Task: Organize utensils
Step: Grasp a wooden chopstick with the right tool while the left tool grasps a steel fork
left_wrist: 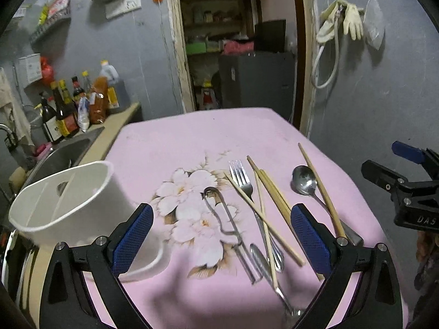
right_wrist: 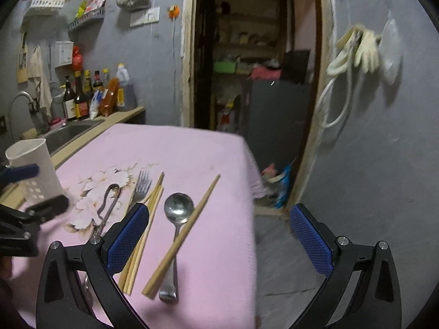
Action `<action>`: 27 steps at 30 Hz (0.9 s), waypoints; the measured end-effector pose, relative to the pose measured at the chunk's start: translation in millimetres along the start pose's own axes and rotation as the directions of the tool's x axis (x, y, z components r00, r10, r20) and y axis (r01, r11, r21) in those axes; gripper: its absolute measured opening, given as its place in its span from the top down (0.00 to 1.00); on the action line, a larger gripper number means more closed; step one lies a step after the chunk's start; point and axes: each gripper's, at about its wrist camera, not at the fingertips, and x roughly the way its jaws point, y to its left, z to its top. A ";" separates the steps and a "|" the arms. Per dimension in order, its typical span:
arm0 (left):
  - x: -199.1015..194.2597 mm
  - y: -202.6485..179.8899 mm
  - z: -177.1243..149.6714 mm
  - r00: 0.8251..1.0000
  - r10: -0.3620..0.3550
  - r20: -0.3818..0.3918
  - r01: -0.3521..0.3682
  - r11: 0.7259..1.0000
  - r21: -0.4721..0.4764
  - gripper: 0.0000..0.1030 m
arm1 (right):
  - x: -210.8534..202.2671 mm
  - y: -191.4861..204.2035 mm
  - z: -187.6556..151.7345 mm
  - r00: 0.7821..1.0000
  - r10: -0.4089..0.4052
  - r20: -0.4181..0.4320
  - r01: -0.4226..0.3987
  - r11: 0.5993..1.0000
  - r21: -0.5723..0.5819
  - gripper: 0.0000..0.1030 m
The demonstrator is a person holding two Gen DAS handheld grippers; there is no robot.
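Observation:
Utensils lie loose on the pink floral tablecloth (left_wrist: 192, 137): a metal peeler (left_wrist: 222, 213), a fork (left_wrist: 244, 183), a spoon (left_wrist: 304, 181) and several wooden chopsticks (left_wrist: 274, 197). A white divided utensil holder (left_wrist: 71, 200) stands at the left. My left gripper (left_wrist: 222, 233) is open and empty above the peeler and fork handles. My right gripper (right_wrist: 219, 235) is open and empty above the table's right edge; the spoon (right_wrist: 178, 208) with a chopstick (right_wrist: 186, 233) across it lies just left of its centre. The holder (right_wrist: 33, 164) shows at far left.
A counter with a sink (left_wrist: 63, 156) and several sauce bottles (left_wrist: 68, 107) runs along the left. An open doorway (left_wrist: 236, 49) lies behind the table. Gloves and a hose (left_wrist: 340, 24) hang on the right wall. The floor drops off beyond the table's right edge (right_wrist: 252, 192).

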 end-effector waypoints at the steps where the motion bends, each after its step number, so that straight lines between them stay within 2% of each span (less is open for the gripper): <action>1: 7.1 -0.8 3.2 1.000 0.007 -0.018 -0.007 1.000 0.011 0.14 | 9.2 -4.9 2.5 0.999 0.025 -0.024 -0.024 0.999 0.024 0.01; 4: 25.3 -3.9 7.8 0.998 0.017 -0.064 -0.015 0.999 0.031 0.26 | 29.5 -14.3 7.2 0.994 0.072 -0.079 -0.066 0.995 0.068 0.12; 6: 39.8 -5.5 10.0 0.995 0.016 -0.098 -0.012 0.999 0.034 0.34 | 43.0 -19.2 10.3 0.990 0.084 -0.110 -0.074 0.993 0.090 0.22; 7: 47.3 -4.7 10.4 0.993 0.020 -0.116 -0.016 0.999 0.033 0.39 | 49.0 -20.2 11.6 0.989 0.084 -0.122 -0.073 0.993 0.095 0.24; 8: 55.8 -3.2 10.3 0.990 0.019 -0.139 -0.015 0.999 0.031 0.45 | 55.2 -21.2 13.0 0.987 0.085 -0.133 -0.072 0.992 0.101 0.29; 11: 71.7 1.9 8.6 0.982 0.010 -0.187 -0.006 1.000 0.020 0.52 | 74.0 -23.1 17.1 0.979 0.100 -0.175 -0.078 0.988 0.131 0.47; 14: 83.5 8.3 6.8 0.974 0.011 -0.226 -0.008 1.000 0.015 0.57 | 92.7 -23.1 20.7 0.970 0.107 -0.220 -0.072 0.985 0.159 0.61; 18: 93.6 19.5 5.0 0.965 0.006 -0.264 -0.009 1.000 -0.007 0.57 | 110.8 -22.7 22.8 0.956 0.119 -0.269 -0.072 0.981 0.181 0.76; 23: 103.1 22.8 1.9 0.951 -0.006 -0.309 -0.001 1.000 -0.022 0.57 | 123.0 -16.9 21.7 0.943 0.129 -0.307 -0.077 0.982 0.175 0.81; 27: 114.5 26.0 -1.9 0.933 -0.029 -0.359 0.016 0.999 -0.038 0.57 | 129.6 -14.4 21.8 0.941 0.111 -0.320 -0.062 0.985 0.160 0.84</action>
